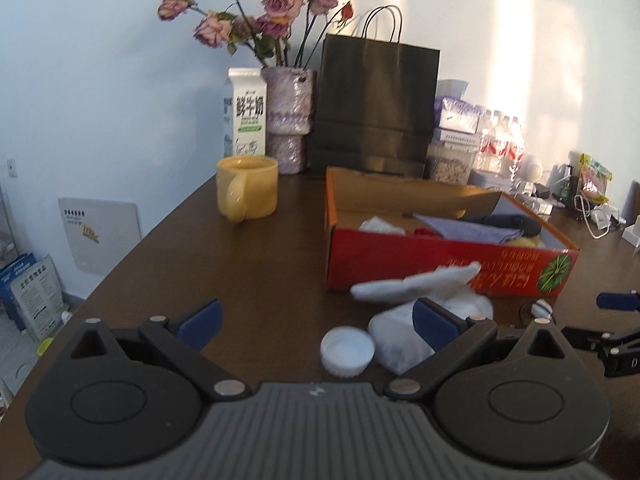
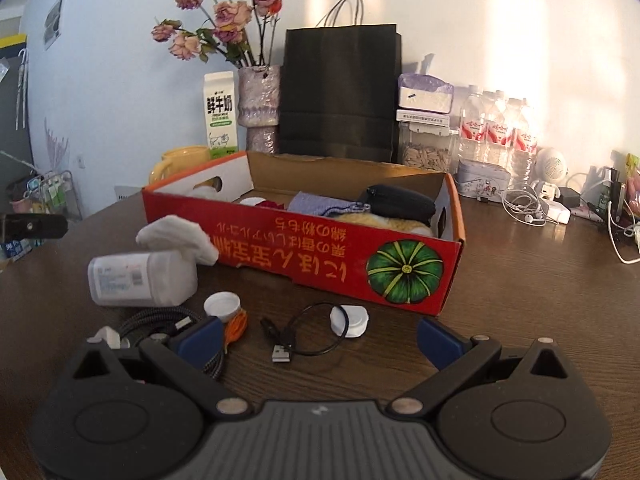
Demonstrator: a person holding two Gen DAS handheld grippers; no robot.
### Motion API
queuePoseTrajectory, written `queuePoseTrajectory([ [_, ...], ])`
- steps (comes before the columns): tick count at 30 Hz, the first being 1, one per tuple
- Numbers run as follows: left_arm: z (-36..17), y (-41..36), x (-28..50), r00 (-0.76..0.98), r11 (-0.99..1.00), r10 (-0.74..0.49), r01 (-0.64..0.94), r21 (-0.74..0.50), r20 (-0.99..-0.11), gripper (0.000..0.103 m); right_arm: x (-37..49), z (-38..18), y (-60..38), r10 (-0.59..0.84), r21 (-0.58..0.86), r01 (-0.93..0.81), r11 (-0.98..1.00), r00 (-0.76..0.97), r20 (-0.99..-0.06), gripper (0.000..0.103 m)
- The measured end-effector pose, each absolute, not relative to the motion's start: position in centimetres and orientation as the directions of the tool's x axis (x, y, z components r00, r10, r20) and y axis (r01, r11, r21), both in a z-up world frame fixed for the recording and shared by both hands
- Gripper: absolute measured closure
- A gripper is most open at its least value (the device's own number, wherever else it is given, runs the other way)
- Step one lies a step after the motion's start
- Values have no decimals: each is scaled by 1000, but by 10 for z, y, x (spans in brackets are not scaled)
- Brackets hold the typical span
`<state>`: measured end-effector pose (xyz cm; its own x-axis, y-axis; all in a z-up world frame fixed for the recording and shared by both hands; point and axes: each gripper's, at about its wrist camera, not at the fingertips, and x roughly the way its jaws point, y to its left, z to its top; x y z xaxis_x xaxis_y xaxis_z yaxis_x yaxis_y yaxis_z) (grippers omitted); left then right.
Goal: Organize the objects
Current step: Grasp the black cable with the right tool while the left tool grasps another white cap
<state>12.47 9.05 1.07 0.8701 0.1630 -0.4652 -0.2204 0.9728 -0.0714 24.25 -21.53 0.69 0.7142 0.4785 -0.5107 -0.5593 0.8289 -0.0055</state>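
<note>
Daylight is thrown across the far wall above a brown desk (image 2: 520,280). At far left a yellow mug (image 1: 247,188) is seen, with a milk carton (image 1: 245,112) and a vase of dried roses (image 1: 289,118) behind it. Nearer, a white plastic bottle (image 2: 140,278) is laid on its side, a white cloth (image 2: 176,236) draped over its mouth and touching the red cardboard box (image 2: 320,264). Its white cap (image 1: 347,350) is set just beside it. The left hand-held gripper (image 1: 316,322) is held spread, nothing between its fingers. Further right, a short black USB cable (image 2: 296,336) and a white round lid (image 2: 350,320) are found near the box front. The right hand-held gripper (image 2: 320,340) is likewise spread wide and empty.
</note>
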Motion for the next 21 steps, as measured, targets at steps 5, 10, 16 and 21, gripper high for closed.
queuePoseTrajectory([
  [5,3,97,118,858,967,173,-241,-82,-484,0,246,5,-204,478,-45,-583,811,706,-523,21],
  [10,0,101,114,852,962,183,-257,-87,-491,0,253,1,-191,503,-55,-635,770,659,-559,66],
  [16,-3,105,113,847,959,189,-269,-94,-497,0,269,-11,-179,502,-32,-660,751,601,-622,75],
  [21,-5,105,116,843,958,190,-273,-94,-503,0,273,-15,-186,536,25,-661,750,586,-607,86],
])
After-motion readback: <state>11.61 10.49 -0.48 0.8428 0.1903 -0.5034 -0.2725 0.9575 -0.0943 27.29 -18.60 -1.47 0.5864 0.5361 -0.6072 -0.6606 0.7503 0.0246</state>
